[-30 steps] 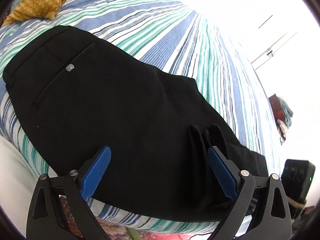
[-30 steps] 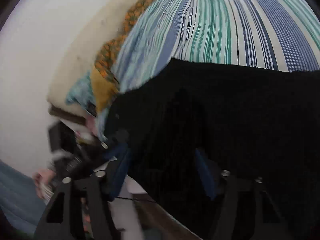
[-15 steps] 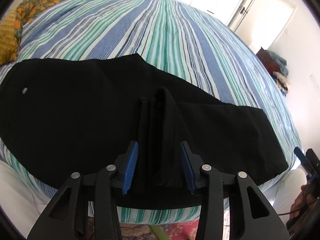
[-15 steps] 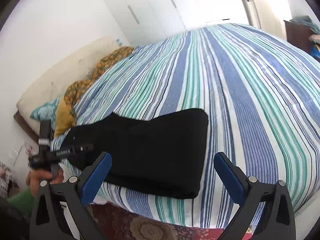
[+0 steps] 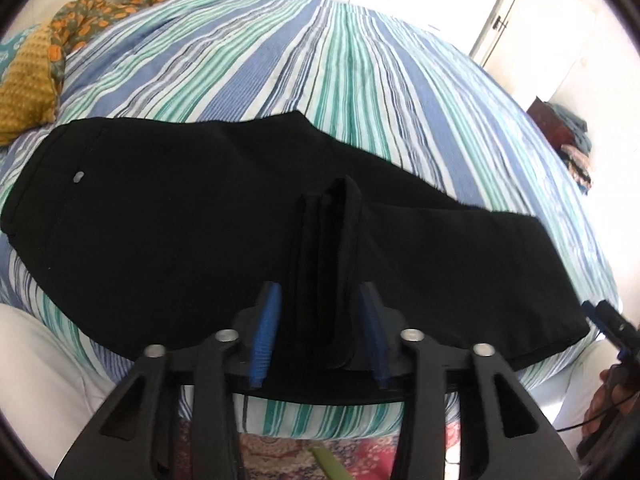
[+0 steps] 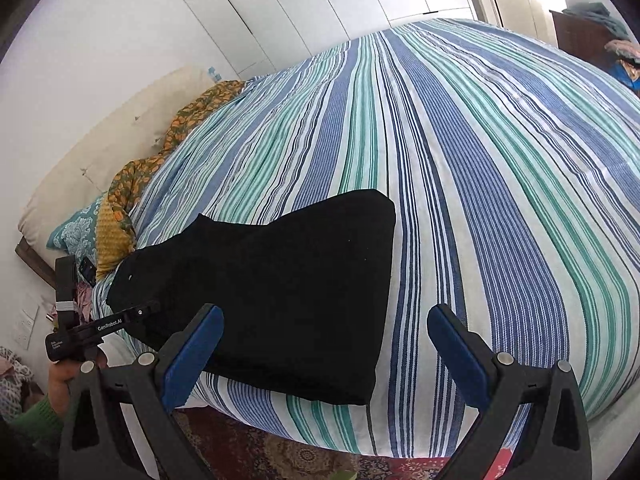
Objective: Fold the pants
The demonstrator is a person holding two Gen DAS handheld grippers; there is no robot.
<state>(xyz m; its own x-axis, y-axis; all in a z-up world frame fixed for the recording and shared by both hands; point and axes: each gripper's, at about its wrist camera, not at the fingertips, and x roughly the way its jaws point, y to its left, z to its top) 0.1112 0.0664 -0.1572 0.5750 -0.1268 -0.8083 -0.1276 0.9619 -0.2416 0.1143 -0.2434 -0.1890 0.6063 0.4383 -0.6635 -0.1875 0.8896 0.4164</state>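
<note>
The left black two-finger tool with blue pads (image 5: 320, 336) was closed, its jaws pinching a raised ridge of the black fabric pants (image 5: 200, 240) between them. The right black two-finger tool with blue pads (image 6: 326, 354) was spread wide, holding nothing. The person's left hand (image 6: 64, 380), in a green sleeve, gripped the left tool's handle. The right hand (image 5: 608, 396) was partly visible at the frame edge.
</note>
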